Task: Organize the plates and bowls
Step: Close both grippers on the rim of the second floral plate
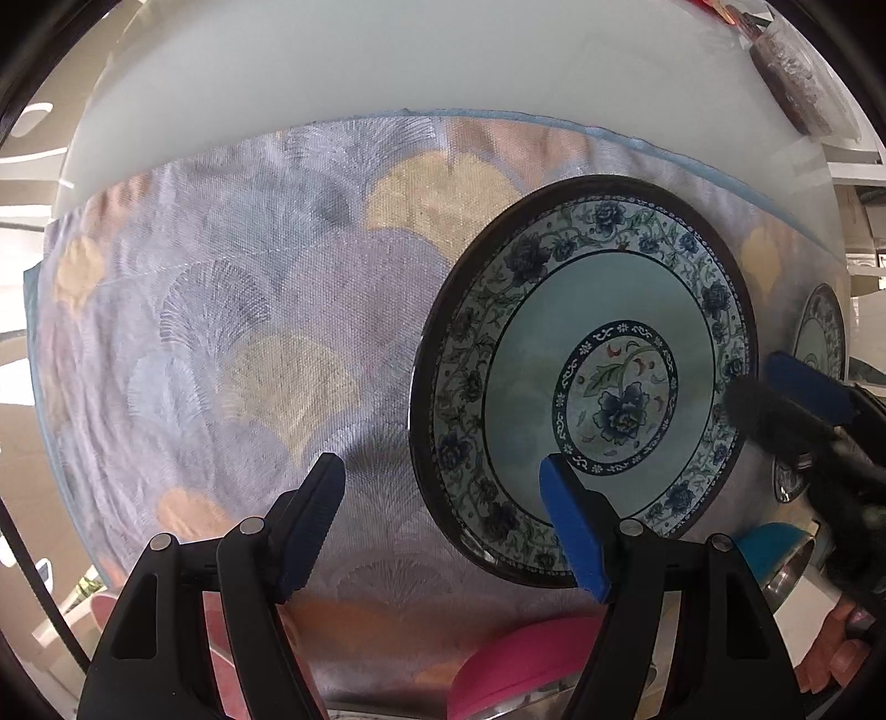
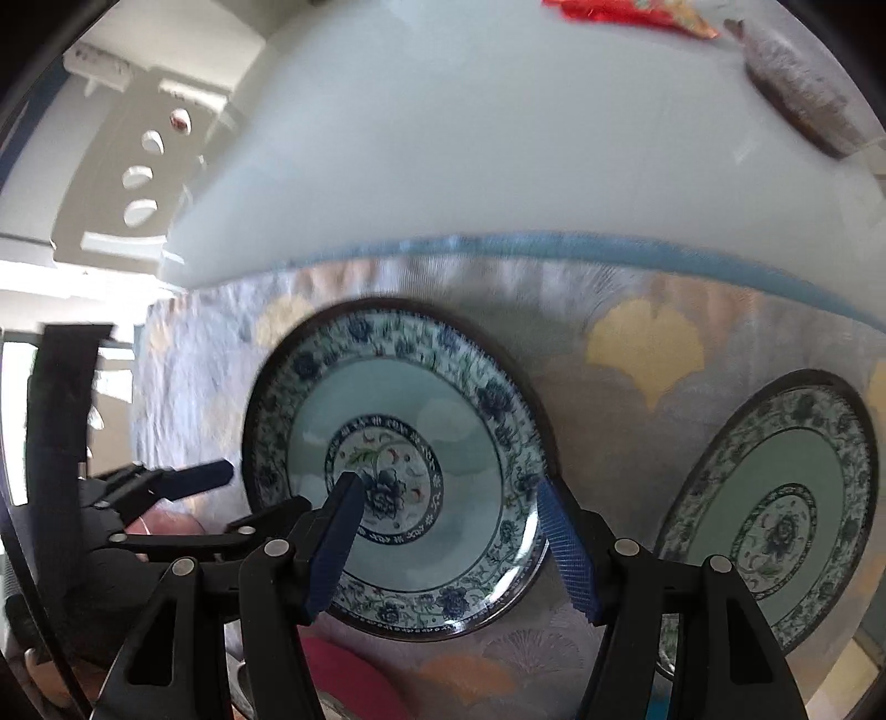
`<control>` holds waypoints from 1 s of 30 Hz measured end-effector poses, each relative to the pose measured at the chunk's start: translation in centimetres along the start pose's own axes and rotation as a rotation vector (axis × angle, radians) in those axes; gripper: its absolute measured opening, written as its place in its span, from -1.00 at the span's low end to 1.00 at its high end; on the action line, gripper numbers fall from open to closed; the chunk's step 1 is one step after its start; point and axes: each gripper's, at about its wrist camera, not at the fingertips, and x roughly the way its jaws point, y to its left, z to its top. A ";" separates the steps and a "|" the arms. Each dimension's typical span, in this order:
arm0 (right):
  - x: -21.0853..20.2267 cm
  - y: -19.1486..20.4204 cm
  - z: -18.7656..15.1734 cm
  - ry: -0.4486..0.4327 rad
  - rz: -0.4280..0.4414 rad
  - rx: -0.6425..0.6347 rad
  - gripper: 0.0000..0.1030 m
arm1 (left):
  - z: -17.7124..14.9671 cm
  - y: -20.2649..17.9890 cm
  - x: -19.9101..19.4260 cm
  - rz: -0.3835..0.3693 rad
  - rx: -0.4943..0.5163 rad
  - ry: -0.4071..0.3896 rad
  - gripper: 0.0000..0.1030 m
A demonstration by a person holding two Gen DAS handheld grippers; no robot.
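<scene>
- The second plate (image 1: pixel 819 332) is mostly hidden in the left wrist view, behind the right gripper (image 1: pixel 775 387), which is itself blurred.
- In the right wrist view the same plate (image 2: pixel 775 509) is cut by a black finger at its lower part.
- The pink bowl (image 1: pixel 520 670) is cut off by the bottom edge; only a part shows.
- The blue bowl (image 1: pixel 769 545) shows only a small piece.
- The dark round thing (image 2: pixel 797 94) on the table (image 2: pixel 443 138) is too blurred to tell.
- The red wrapper (image 2: pixel 626 11) is cut off by the top edge.
</scene>
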 end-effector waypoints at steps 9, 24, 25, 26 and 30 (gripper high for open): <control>1.8 -2.4 -0.3 -0.001 0.038 0.064 0.12 | 1.1 -0.4 1.2 0.004 -0.019 -0.015 0.38; 2.9 -0.7 -0.4 0.021 -0.108 -0.037 -0.08 | 1.5 -3.8 2.0 -0.001 0.028 -0.081 0.19; 2.8 -0.7 -0.4 0.023 -0.105 -0.035 -0.09 | 1.4 -3.9 2.1 0.004 0.029 -0.085 0.19; 2.8 -0.8 -0.5 0.024 -0.102 -0.033 -0.09 | 1.2 -4.0 1.9 0.005 0.030 -0.085 0.19; 2.7 -0.8 -0.4 0.034 -0.111 -0.029 -0.10 | 1.2 -4.5 2.1 0.001 0.030 -0.074 0.19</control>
